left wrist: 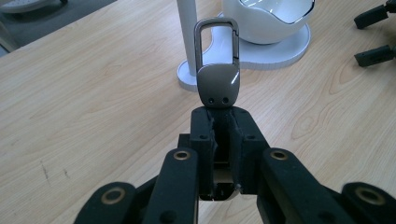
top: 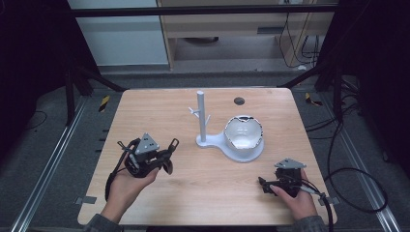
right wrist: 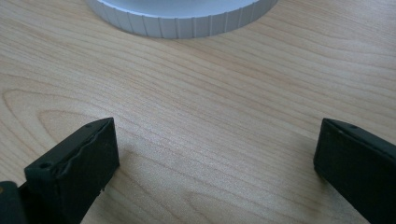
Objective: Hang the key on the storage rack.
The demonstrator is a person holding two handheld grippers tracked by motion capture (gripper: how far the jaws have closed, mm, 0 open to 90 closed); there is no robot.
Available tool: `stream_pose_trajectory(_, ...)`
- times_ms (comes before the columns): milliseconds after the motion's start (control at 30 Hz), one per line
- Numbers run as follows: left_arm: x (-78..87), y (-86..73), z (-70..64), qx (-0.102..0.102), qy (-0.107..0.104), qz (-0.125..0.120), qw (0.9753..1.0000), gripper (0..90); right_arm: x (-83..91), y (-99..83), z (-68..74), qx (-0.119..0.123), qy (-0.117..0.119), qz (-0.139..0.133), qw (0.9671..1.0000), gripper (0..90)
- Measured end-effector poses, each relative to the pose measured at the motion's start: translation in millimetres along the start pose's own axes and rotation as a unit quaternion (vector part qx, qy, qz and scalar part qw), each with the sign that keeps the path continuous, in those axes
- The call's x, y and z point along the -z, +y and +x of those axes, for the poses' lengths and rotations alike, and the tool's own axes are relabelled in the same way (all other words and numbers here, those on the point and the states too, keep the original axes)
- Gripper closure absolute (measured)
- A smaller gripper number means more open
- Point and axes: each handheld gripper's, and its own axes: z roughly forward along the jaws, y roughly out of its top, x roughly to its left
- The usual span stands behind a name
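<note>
Clearly we have the left gripper clamped on the base of a metal carabiner clip, loop pointing toward the white stand, likely for hanging on its pegs. Our right gripper rests wide apart on the counter.
</note>
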Motion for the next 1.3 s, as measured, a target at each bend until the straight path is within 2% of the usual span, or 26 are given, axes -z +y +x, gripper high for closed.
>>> stream_pose_trajectory(333, -2.5, 7.2, -4.0, 0.004, 0.003, -0.018, 0.9998, 80.5, -0.2, 0.2, 0.0, 0.000, 0.001, 0.000, 1.0000, 0.4)
stream_pose_trajectory(567, 3.8, 17.3, -7.3, -0.002, 0.009, -0.038, 0.9992, 80.6, -0.1, 0.4, 0.0, 0.000, 0.001, 0.000, 1.0000, 0.4)
stream_pose_trajectory(800, 1.9, 24.1, -11.6, -0.001, 0.013, -0.060, 0.9981, 80.6, -0.2, 0.5, 0.2, -0.001, 0.001, 0.001, 1.0000, 0.4)
stream_pose_trajectory(967, 0.5, 26.7, -13.6, -0.003, 0.018, -0.065, 0.9977, 80.6, -0.3, 0.5, -0.1, 0.000, 0.002, 0.000, 1.0000, 0.4)
stream_pose_trajectory(1167, -0.8, 32.0, -13.7, 0.002, 0.021, -0.077, 0.9968, 80.6, -0.3, 0.5, 0.0, 0.000, 0.002, 0.000, 1.0000, 0.4)
stream_pose_trajectory(1300, -5.5, 37.8, -9.8, 0.017, 0.030, -0.075, 0.9966, 80.5, -0.3, 0.5, 0.0, 0.000, 0.002, 0.000, 1.0000, 0.4)
